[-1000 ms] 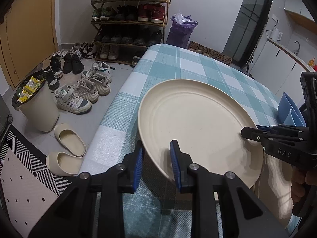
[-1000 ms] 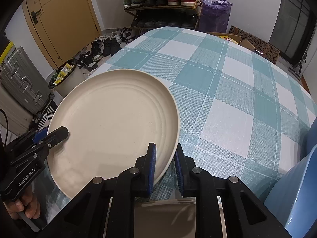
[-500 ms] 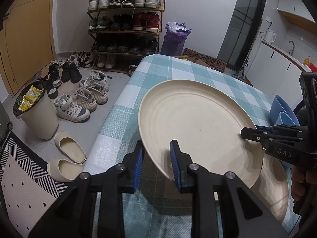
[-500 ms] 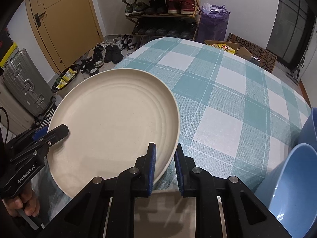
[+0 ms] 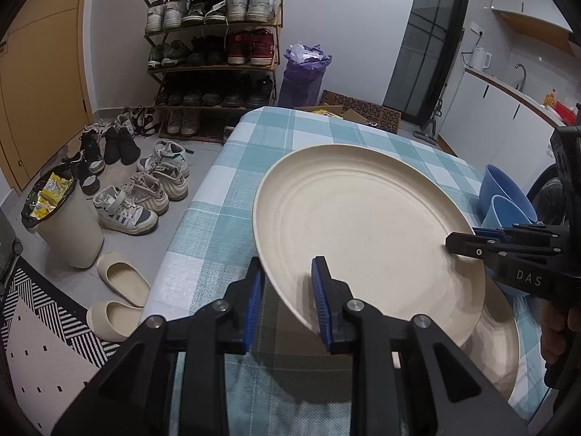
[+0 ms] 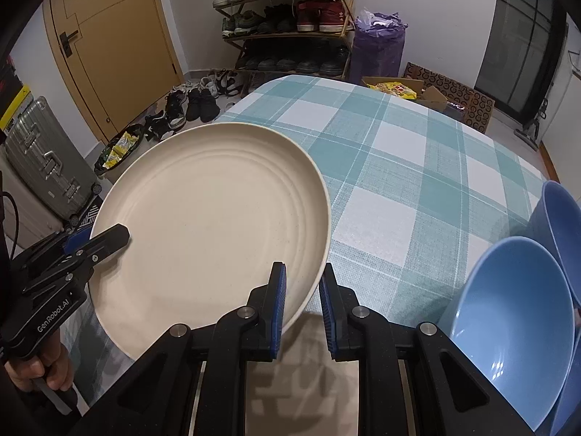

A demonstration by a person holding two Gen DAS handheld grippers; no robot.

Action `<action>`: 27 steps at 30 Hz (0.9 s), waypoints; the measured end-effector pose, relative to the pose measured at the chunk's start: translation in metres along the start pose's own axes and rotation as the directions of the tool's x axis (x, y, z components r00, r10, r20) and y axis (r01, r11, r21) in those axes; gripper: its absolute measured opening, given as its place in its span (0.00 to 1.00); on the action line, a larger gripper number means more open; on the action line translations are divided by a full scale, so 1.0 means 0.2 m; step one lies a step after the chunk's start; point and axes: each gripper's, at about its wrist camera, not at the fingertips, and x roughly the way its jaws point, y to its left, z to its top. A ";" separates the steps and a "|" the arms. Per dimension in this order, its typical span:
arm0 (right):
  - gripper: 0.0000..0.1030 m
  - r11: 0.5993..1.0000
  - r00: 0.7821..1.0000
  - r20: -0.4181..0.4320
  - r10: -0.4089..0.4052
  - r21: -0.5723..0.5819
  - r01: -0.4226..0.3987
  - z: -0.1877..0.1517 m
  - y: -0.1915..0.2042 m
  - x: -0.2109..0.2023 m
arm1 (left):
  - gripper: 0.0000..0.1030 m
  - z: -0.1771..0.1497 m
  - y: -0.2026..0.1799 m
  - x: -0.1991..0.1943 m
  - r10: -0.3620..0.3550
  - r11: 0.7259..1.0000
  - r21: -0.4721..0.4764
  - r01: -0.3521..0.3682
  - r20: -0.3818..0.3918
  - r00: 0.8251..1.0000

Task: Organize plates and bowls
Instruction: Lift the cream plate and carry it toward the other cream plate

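Observation:
A large cream plate hangs above the checked table, gripped at two sides. My left gripper is shut on its near-left rim, and it shows at the left in the right wrist view. On the plate's near-right rim my right gripper is shut; the left wrist view has it at the right edge. A second cream plate lies on the table beneath. Two blue bowls lean together at the right.
The teal checked tablecloth stretches ahead. Left of the table, on the floor, are shoes, a bin, slippers and a shoe rack. A grey suitcase stands by the door. A hand holds the left gripper's handle.
Both grippers have lifted the cream plate higher off the table; more of the plate underneath and of the blue bowls shows now.

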 end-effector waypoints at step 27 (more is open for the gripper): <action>0.18 0.997 1.000 0.002 -0.011 0.080 0.011 -0.29 -0.13 -0.20 | 0.24 -0.11 -0.22 -0.14 -0.047 0.992 0.113 0.048 -0.013 0.999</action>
